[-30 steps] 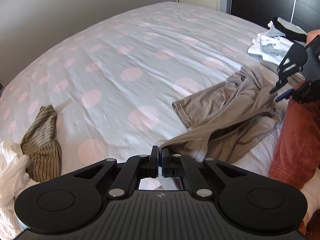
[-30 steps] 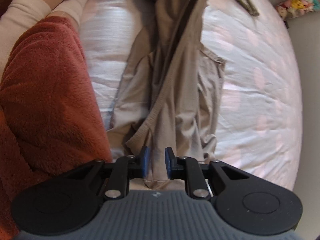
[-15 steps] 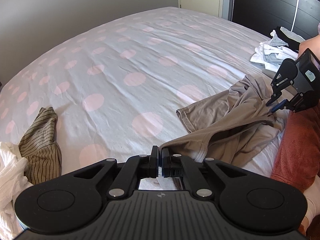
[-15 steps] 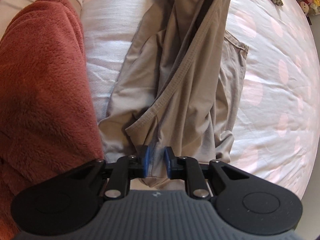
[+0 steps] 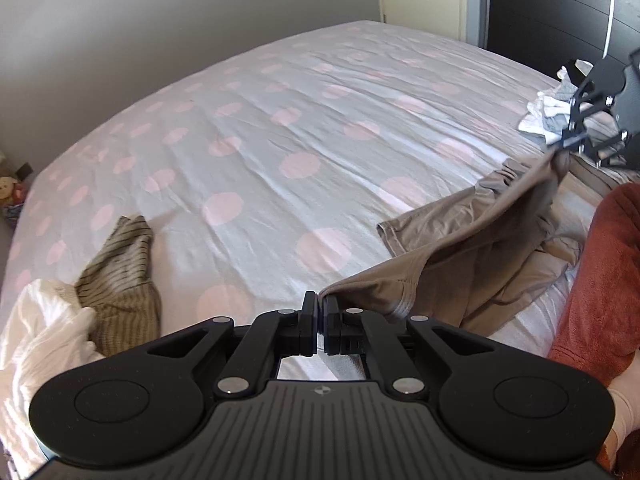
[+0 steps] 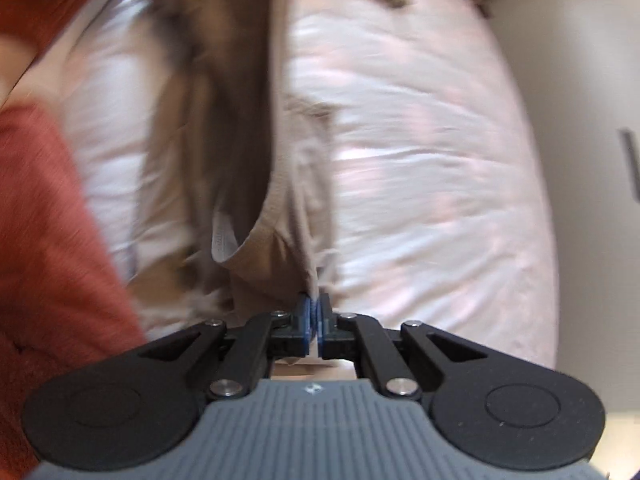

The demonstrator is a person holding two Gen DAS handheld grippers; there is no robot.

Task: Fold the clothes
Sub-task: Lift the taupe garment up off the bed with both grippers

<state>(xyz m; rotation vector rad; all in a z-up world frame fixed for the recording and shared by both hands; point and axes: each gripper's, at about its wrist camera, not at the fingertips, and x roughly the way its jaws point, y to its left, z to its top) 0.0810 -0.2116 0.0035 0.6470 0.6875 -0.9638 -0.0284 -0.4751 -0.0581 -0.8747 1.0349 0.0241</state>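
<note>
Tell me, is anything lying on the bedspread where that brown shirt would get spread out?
Nothing visible. Both grippers already pinch the brown shirt, and the bedspread beyond it looks bare; the striped garment lies off to the side.

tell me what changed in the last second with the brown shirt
The right tool shut on the crumpled taupe-brown shirt and lifted that end off the pink-dotted bedsheet. The left tool stayed clamped on the other end; the striped olive garment didn't move.
</note>
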